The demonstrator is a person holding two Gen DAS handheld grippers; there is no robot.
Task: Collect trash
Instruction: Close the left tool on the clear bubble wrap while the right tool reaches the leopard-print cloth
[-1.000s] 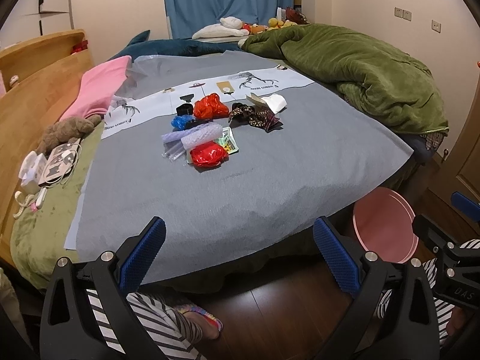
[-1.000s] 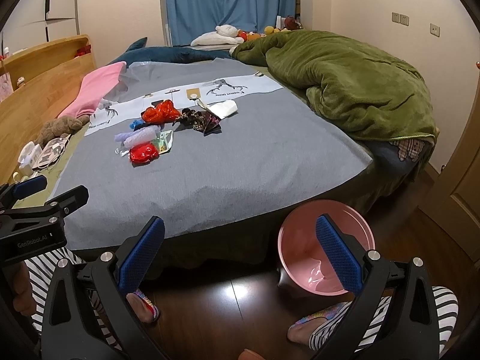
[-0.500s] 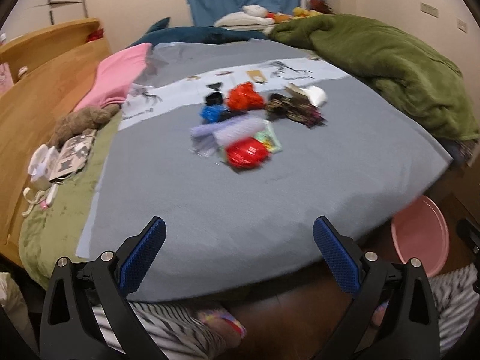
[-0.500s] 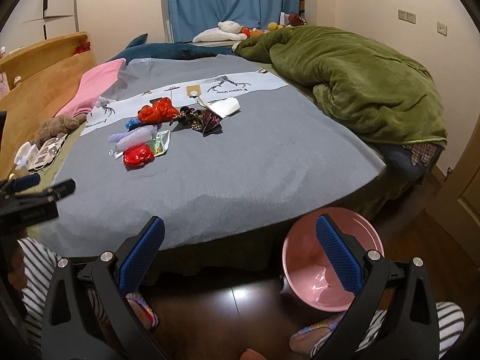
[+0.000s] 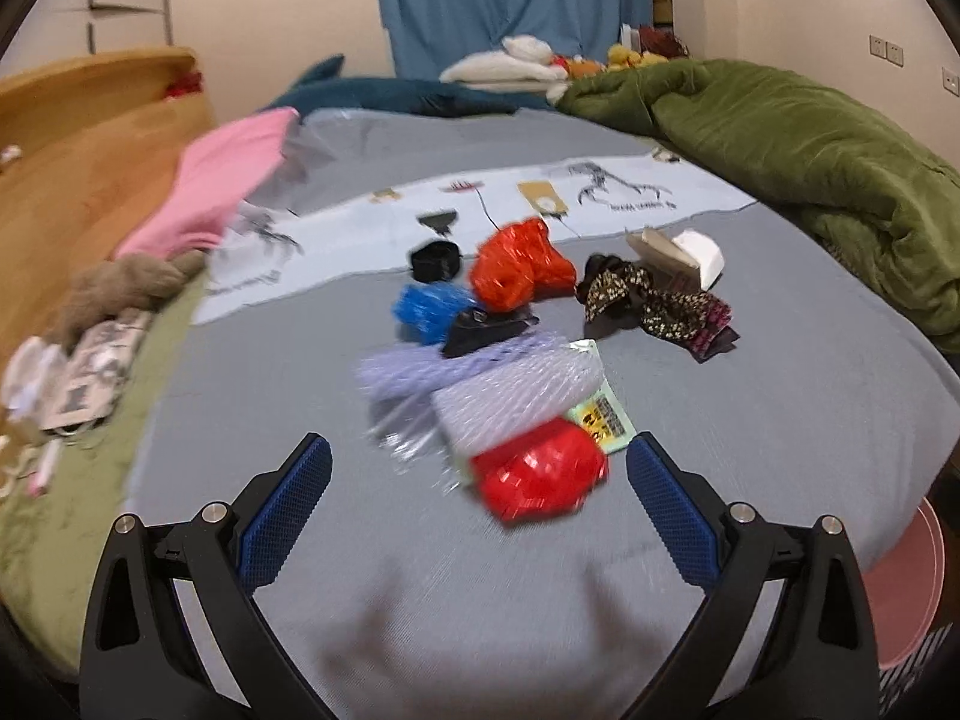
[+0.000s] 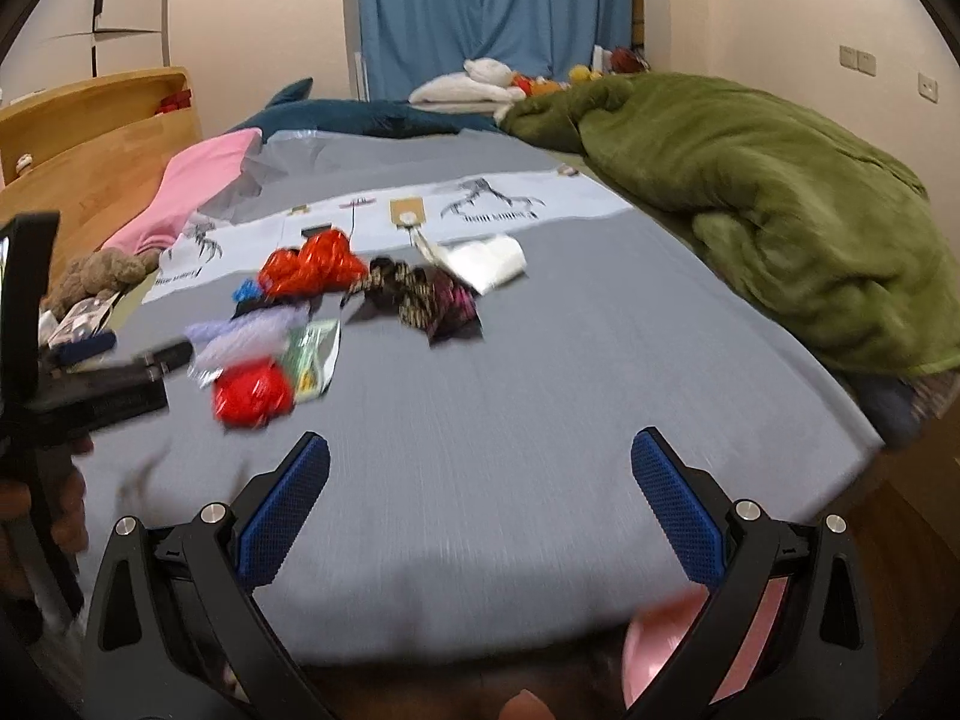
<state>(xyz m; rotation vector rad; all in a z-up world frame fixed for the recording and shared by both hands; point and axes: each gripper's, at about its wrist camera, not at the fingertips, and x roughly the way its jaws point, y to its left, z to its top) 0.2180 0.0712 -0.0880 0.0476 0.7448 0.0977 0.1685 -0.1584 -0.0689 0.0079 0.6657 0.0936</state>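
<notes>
On the far left of the bed, a pink cloth (image 5: 222, 192) lies along the wooden headboard (image 5: 78, 138), with a brown soft toy (image 5: 120, 288) just below it. The grey sheet (image 5: 420, 600) spreads across the middle and carries the trash in one loose heap. At the heap's left sits a blue crumpled wrapper (image 5: 429, 309), with a black band (image 5: 436, 260) just behind it. A lilac foam net (image 5: 510, 387) lies across the centre, and a red crumpled bag (image 5: 540, 474) touches its near edge, closest to the left tongs (image 5: 477, 501). These tongs hang wide open just short of that red bag, empty. Farther back rests an orange-red bag (image 5: 519, 267); to its right lie a dark patterned wrapper (image 5: 654, 303) and a white paper box (image 5: 690, 252). The right tongs (image 6: 480, 504) are also spread wide and empty, over bare sheet, well apart from the heap. A green duvet (image 6: 780, 216) is bunched along the right side. A pink basin (image 6: 660, 654) shows below the bed's edge.
</notes>
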